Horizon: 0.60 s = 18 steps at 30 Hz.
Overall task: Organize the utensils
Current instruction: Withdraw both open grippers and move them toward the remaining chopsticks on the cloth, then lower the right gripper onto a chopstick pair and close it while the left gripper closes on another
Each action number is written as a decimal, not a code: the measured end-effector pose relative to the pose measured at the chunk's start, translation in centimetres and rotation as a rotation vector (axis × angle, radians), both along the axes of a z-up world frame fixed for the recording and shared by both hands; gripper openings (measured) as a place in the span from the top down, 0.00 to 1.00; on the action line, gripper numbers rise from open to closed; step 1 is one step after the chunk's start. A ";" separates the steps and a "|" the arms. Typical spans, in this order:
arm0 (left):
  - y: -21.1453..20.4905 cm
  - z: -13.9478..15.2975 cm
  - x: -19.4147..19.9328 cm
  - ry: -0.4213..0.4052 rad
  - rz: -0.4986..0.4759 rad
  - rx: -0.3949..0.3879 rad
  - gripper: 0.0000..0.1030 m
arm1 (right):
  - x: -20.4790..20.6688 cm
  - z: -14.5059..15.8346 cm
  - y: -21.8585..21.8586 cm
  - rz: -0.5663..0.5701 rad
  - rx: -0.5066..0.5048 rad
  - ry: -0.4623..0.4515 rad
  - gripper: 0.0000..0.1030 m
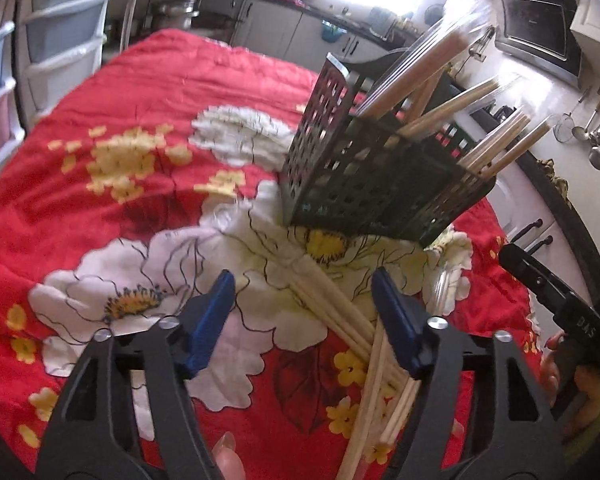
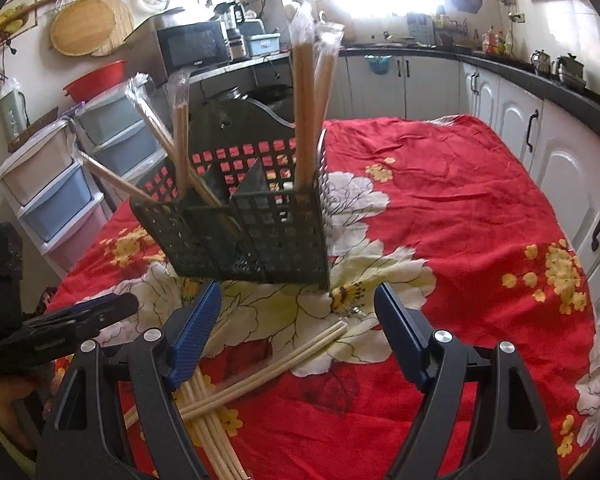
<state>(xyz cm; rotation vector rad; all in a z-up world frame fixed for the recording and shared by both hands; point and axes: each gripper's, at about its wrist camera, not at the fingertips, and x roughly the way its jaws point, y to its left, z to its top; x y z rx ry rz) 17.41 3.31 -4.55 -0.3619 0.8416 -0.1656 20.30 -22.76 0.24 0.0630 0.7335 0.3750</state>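
Note:
A black perforated utensil basket (image 1: 360, 184) (image 2: 252, 232) stands on the red flowered tablecloth (image 1: 140, 92) (image 2: 440, 208). Several wrapped chopsticks (image 1: 412, 76) (image 2: 304, 108) lean out of its compartments. A loose pile of bare chopsticks (image 1: 332, 312) (image 2: 268, 364) lies on the cloth in front of it. My left gripper (image 1: 302, 292) is low over the pile, jaws apart, with the sticks between them close to the right finger. My right gripper (image 2: 298, 300) stands open just before the basket, and the crossed sticks lie below its left finger.
Plastic drawer units (image 1: 60, 32) (image 2: 56, 200) stand past the table's far-left side. White cabinets under a dark counter (image 2: 540, 128) run along the right. A microwave (image 2: 192, 46) sits behind the basket. Ladles (image 1: 596, 136) hang on the wall.

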 end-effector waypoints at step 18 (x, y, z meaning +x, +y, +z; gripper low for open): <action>0.8 -3.5 2.8 0.128 -0.040 -0.189 0.76 | 3.2 -5.6 3.6 0.151 0.118 0.282 0.55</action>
